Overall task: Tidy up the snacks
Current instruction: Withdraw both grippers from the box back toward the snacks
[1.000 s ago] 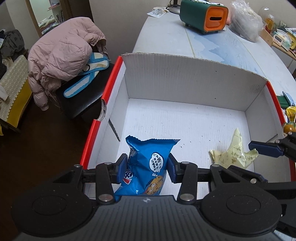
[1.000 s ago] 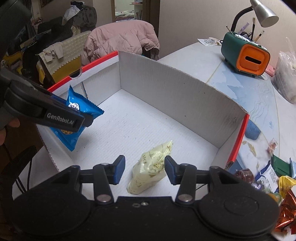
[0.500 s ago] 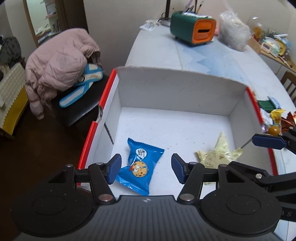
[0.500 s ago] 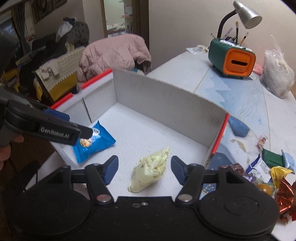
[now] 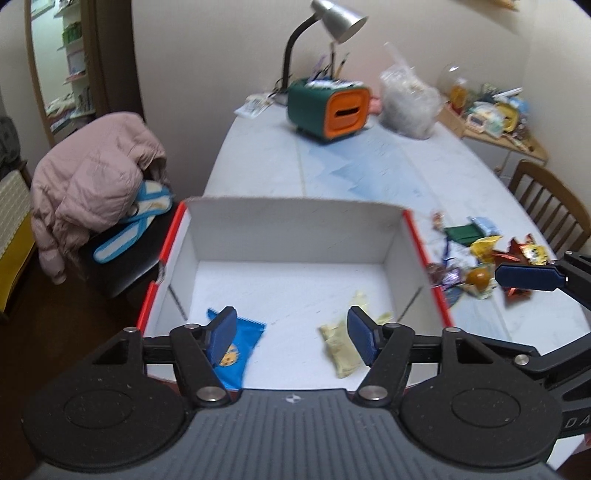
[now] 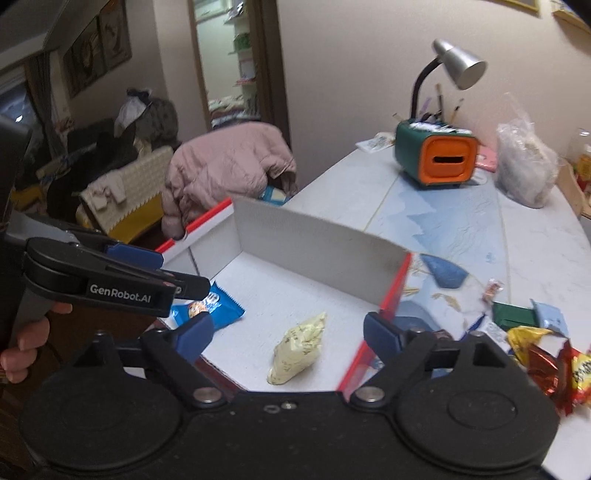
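White cardboard makes up the box (image 5: pixel 295 229), red along its side rims, which sits at the near-left edge of the desk (image 5: pixel 266 162). Two snacks lie on its floor, apart from each other: a blue cookie packet (image 5: pixel 236 350) by the near-left corner and a pale yellow packet (image 5: pixel 341 347) toward the near-right corner. The left claw (image 5: pixel 291 334) hangs above the box's near edge with its fingers spread wide, pinching nothing — the blue packet shows just behind its left finger. The right claw (image 6: pixel 286 332) is likewise spread and empty, hovering over the box's right side with the yellow packet (image 6: pixel 299 349) between its fingers. More loose snacks (image 5: pixel 484 254) are heaped on the desk just right of the box. A green-and-orange holder (image 5: pixel 328 110) and a lamp (image 5: pixel 332 22) stand at the far edge.
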